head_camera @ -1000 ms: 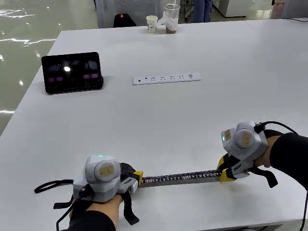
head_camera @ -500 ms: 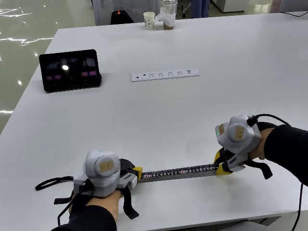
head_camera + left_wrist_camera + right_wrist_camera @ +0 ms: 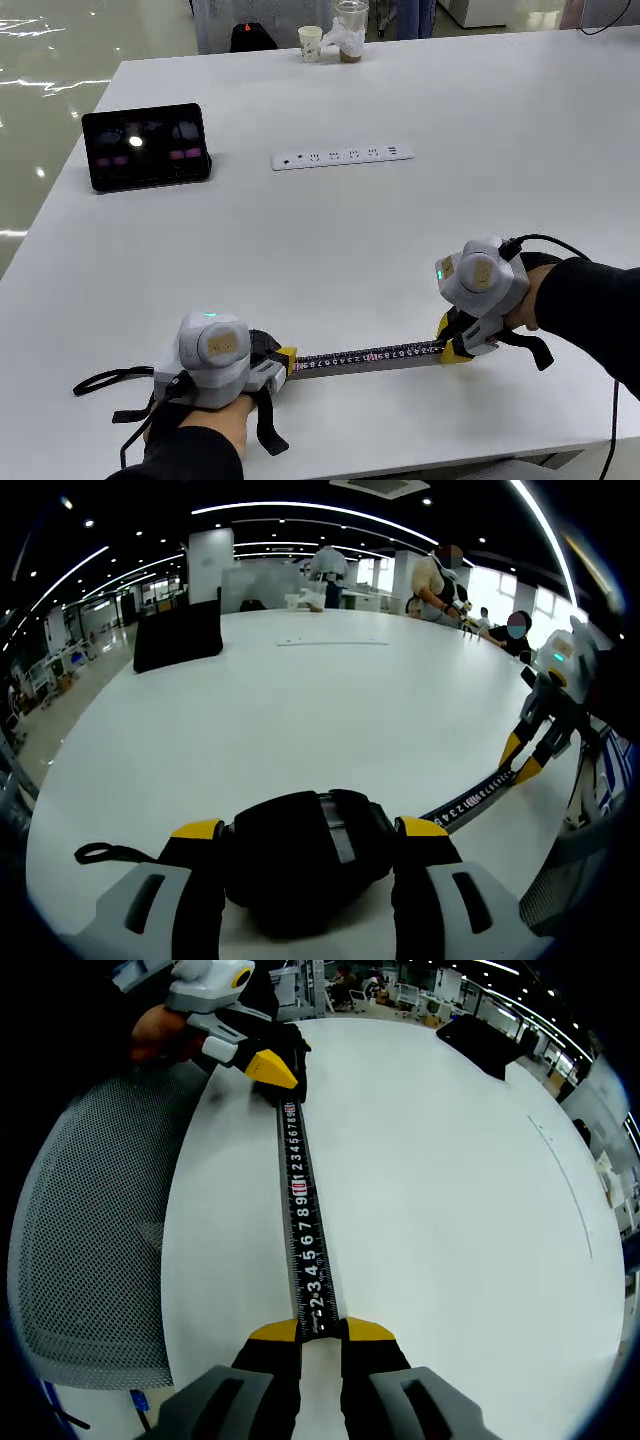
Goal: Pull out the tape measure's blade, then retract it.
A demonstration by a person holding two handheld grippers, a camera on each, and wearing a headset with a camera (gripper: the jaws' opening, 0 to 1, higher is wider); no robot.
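A black tape measure case (image 3: 300, 855) sits between the yellow-tipped jaws of my left gripper (image 3: 310, 828), which is shut on it. In the head view this gripper (image 3: 272, 364) rests at the table's near left. The dark numbered blade (image 3: 365, 356) runs flat along the table to the right. My right gripper (image 3: 320, 1330) is shut on the blade's (image 3: 303, 1210) end, and it (image 3: 447, 345) sits near the front right. The right gripper view looks along the blade to the left gripper (image 3: 272, 1065) holding the case (image 3: 290, 1052).
A black tablet (image 3: 146, 146) stands at the left of the white table (image 3: 400, 240). A white power strip (image 3: 343, 156) lies mid-table. Cups (image 3: 340, 40) stand at the far edge. The table's front edge is close behind both grippers.
My right gripper has moved a little left towards the left gripper with the blade's end, so the drawn-out blade is shorter. The left gripper has stayed put.
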